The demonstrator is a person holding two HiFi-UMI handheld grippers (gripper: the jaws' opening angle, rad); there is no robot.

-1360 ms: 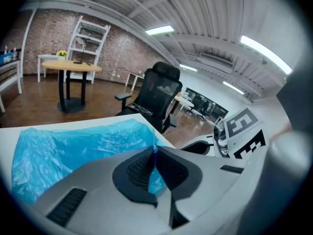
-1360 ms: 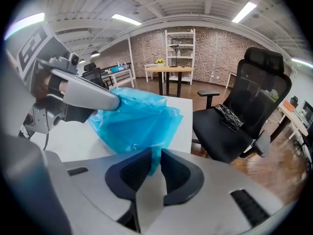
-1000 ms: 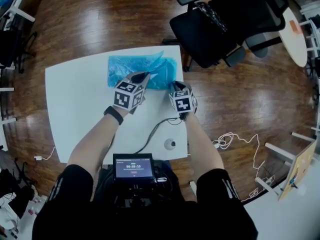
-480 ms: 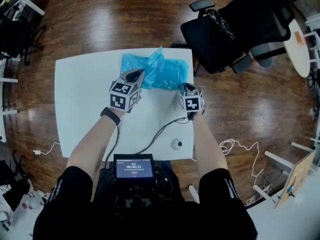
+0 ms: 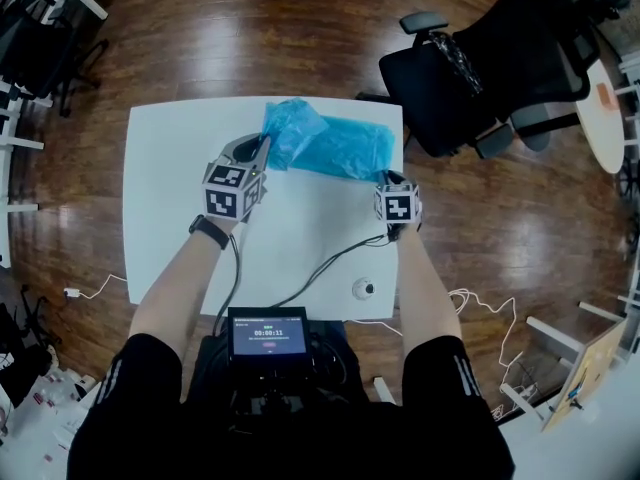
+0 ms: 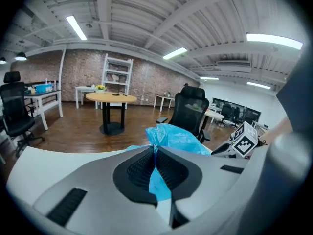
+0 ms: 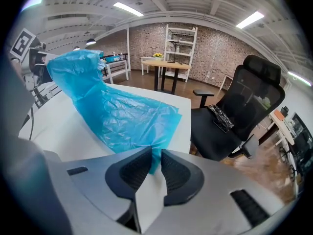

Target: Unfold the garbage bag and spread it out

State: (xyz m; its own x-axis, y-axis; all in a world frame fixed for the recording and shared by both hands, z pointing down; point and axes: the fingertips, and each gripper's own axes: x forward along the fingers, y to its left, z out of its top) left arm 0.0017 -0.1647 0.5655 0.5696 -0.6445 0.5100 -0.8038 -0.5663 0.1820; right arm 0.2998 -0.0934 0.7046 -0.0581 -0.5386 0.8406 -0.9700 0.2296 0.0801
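The left hand-held gripper (image 5: 264, 145) pinches the garbage bag's (image 5: 345, 148) raised fold, and the right hand-held gripper (image 5: 389, 176) pinches its near corner. The film seems light, limp and slippery, so edges look best to hold.

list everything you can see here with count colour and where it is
garbage bag: 1, blue, table's far side, left end lifted
table: 1, white, centre
office chair: 1, black, right of table
cable: 1, black, on table
small round object: 1, white, table's front edge
screen: 1, black, at chest
wristband: 1, black, left wrist
left hand-held gripper: 1, grey, shut on bag's raised end
right hand-held gripper: 1, grey, shut on bag's near corner
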